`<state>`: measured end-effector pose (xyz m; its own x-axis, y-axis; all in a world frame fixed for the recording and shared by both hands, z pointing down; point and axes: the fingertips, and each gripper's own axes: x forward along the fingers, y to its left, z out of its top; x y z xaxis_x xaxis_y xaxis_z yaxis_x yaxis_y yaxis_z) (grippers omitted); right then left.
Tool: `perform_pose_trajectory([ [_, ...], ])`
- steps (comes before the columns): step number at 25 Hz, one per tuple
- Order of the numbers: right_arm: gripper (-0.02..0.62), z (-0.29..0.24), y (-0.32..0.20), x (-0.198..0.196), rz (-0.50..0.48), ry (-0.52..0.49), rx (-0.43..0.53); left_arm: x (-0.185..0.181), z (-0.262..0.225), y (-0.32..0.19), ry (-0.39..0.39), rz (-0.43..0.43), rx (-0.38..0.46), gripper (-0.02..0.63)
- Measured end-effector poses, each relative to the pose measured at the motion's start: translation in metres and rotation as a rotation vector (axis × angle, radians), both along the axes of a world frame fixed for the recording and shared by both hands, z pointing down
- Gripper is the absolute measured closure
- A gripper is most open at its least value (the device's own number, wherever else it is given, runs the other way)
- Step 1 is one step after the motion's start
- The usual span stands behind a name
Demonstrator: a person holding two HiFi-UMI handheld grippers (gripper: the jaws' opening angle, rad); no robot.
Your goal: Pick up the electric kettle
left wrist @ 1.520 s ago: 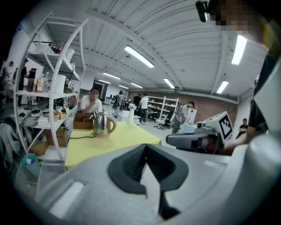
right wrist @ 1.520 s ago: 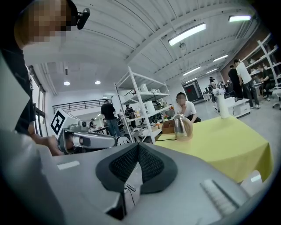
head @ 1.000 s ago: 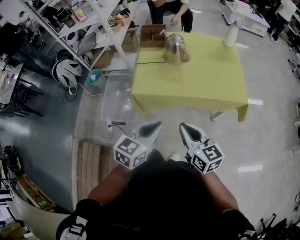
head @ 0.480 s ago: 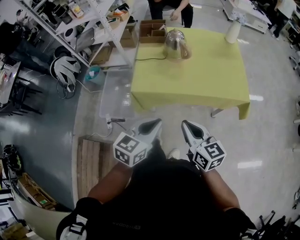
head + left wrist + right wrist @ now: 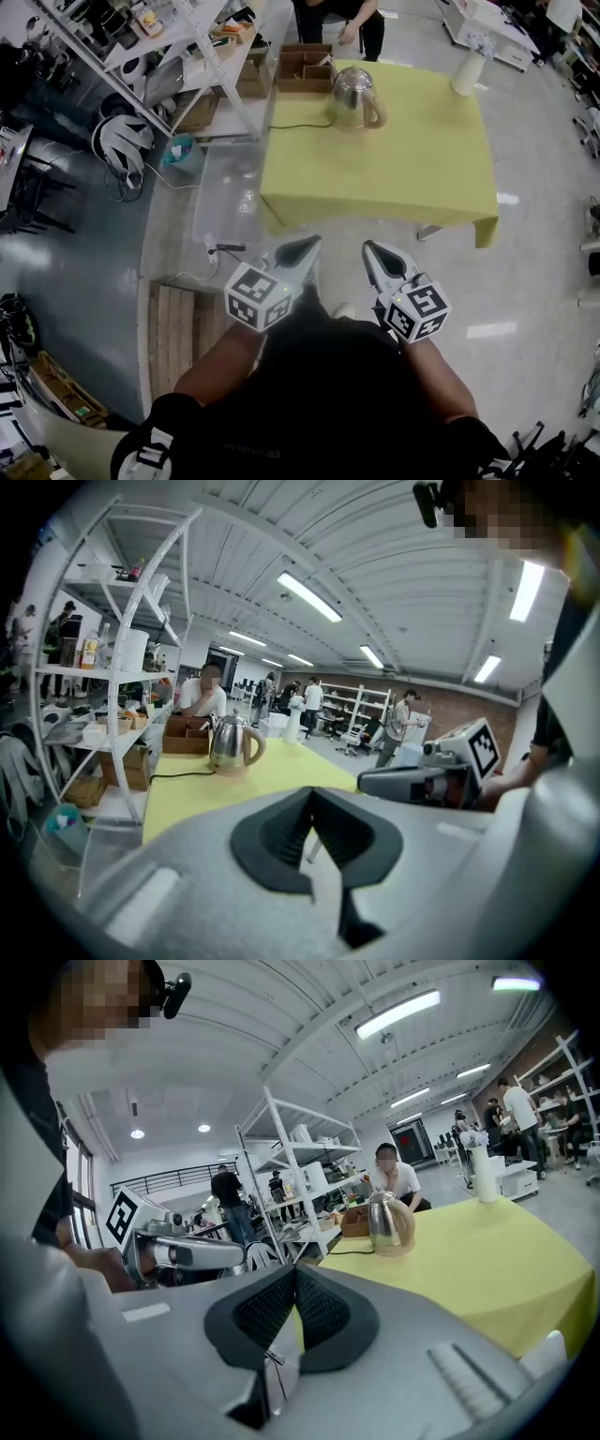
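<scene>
The electric kettle [image 5: 354, 97] stands upright on the yellow worktop [image 5: 403, 169], toward 11 o'clock from its middle, with the handle toward 3 o'clock. The left tool [image 5: 305, 247] and the right tool [image 5: 372, 250] are both closed and hold nothing. They are side by side at 6 o'clock from the worktop, well apart from the electric kettle.
</scene>
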<state>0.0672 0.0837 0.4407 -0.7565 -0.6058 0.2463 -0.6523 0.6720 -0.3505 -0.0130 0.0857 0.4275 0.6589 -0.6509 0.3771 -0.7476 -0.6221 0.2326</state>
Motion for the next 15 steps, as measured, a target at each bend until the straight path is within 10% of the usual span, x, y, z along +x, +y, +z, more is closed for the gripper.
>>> perform_pose_trajectory([
  [15, 0.589, 0.021, -0.068, -0.037, 0.017, 0.063, -0.053, -0.041, 0.013, -0.08, -0.003, 0.008, -0.01, 0.604],
])
